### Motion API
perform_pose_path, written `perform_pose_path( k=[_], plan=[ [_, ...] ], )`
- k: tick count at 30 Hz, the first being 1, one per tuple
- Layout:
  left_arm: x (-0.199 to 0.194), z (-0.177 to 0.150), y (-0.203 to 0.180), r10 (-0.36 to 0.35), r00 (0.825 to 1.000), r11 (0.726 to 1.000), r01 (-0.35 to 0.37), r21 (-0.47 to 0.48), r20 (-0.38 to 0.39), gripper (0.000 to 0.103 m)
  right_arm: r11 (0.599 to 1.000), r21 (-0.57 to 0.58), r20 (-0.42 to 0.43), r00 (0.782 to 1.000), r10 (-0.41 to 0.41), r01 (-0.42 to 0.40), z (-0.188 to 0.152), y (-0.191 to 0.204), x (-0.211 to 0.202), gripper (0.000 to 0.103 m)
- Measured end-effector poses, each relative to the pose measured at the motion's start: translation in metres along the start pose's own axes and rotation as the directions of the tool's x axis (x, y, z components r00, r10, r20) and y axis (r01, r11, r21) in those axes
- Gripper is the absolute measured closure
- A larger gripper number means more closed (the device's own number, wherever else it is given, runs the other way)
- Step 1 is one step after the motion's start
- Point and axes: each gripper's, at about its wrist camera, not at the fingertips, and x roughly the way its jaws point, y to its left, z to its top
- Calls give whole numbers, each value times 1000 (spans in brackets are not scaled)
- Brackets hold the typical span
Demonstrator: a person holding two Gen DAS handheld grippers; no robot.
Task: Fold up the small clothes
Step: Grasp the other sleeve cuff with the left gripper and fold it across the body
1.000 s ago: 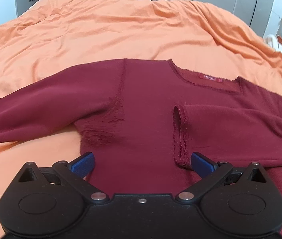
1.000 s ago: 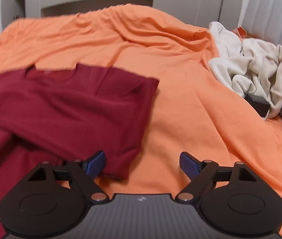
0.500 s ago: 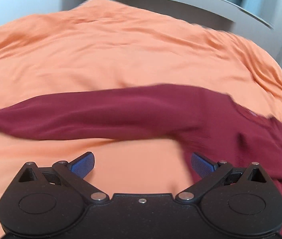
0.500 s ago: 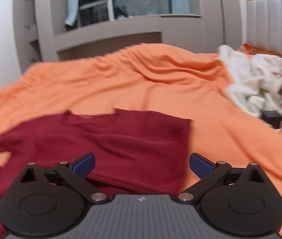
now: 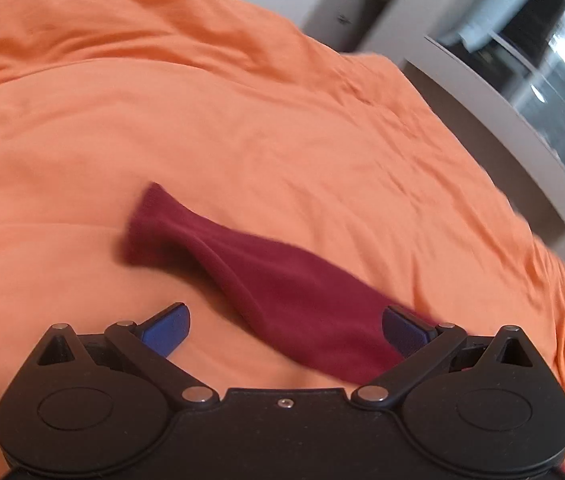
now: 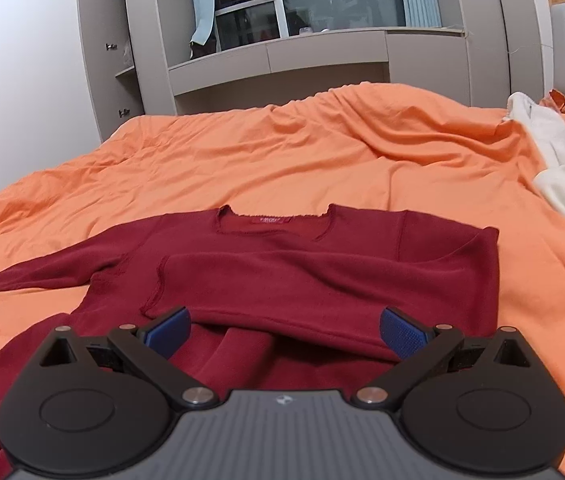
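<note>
A dark red long-sleeved top [image 6: 322,276] lies flat on the orange bedcover [image 6: 282,160], neck away from me. Its right sleeve is folded across the chest; its left sleeve [image 6: 42,272] stretches out to the left. In the left wrist view that outstretched sleeve [image 5: 266,280] runs diagonally, cuff at the upper left, passing between the fingers. My left gripper [image 5: 286,330] is open just above the sleeve, holding nothing. My right gripper [image 6: 284,332] is open and empty over the top's lower body.
A heap of cream clothes [image 6: 562,168] lies at the bed's right side. Grey cabinets and a window shelf [image 6: 282,60] stand beyond the bed. The bedcover [image 5: 202,120] is wrinkled to the left of the top.
My left gripper has swung left along the outstretched sleeve to near its cuff. My right gripper has moved left and tilted up, now centred over the top's body. Both stay open.
</note>
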Motion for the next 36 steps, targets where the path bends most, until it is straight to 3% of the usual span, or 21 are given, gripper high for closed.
perform_pose_path(
  k=[6, 12, 14, 16, 18, 23, 28, 32, 36],
  plan=[
    [7, 11, 15, 62, 994, 990, -49, -132, 89, 10, 1000, 11, 1, 1000, 7, -7, -3, -1, 0, 0],
    [15, 18, 37, 84, 981, 963, -36, -268, 173, 36, 1000, 23, 3, 1000, 6, -6, -4, -4, -2, 0],
    [17, 20, 42, 77, 978, 957, -17, -290, 195, 64, 999, 31, 7, 1000, 7, -8, -3, -5, -2, 0],
    [19, 21, 48, 68, 976, 949, 1, -316, 207, 77, 999, 39, 11, 1000, 8, -8, -3, -6, -2, 0],
    [18, 21, 50, 53, 972, 945, 24, -326, 227, 84, 999, 41, 12, 1000, 8, -8, -2, -5, -3, 0],
    [1, 22, 22, -17, 949, 977, 83, -199, 314, 97, 999, 34, 22, 1000, -2, 1, -2, -4, -4, 0],
    [-27, 16, -37, -159, 909, 985, 175, -7, 384, 97, 999, 46, 32, 999, -16, 15, 0, -7, -7, 0],
    [-49, -1, -99, -285, 882, 957, 235, 172, 375, 97, 998, 55, 50, 998, -45, 43, 5, -15, -8, 0],
    [-63, -28, -165, -389, 868, 904, 294, 311, 310, 97, 993, 60, 74, 991, -108, 103, 10, -28, -9, 0]
  ],
)
